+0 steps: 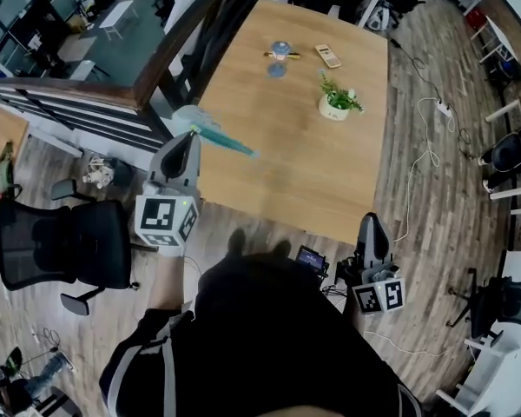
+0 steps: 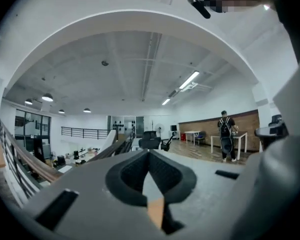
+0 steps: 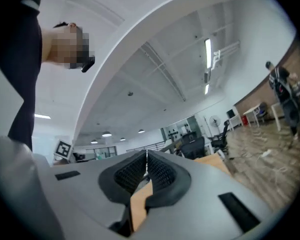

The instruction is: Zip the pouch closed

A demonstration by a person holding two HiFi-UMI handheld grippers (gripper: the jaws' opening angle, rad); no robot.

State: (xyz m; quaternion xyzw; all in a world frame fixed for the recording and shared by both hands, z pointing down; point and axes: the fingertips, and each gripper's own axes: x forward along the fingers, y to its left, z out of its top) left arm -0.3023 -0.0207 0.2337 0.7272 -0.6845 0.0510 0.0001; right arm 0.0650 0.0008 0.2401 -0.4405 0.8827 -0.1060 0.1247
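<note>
A teal pouch-like thing (image 1: 219, 135) lies blurred at the left edge of the wooden table (image 1: 313, 163). My left gripper (image 1: 189, 137) hangs just off that edge, its tip right beside the teal thing; whether they touch I cannot tell. In the left gripper view its jaws (image 2: 149, 151) are shut with nothing between them, pointing level into the room. My right gripper (image 1: 371, 220) is below the table's near right corner, over the floor. Its jaws (image 3: 146, 154) are also shut and empty, with a strip of the wooden table showing behind them.
On the far part of the table stand a small potted plant (image 1: 337, 101), a remote-like device (image 1: 328, 56) and a small blue round object (image 1: 280, 50). A black office chair (image 1: 65, 246) is at my left. Cables and a power strip (image 1: 443, 108) lie on the floor at right.
</note>
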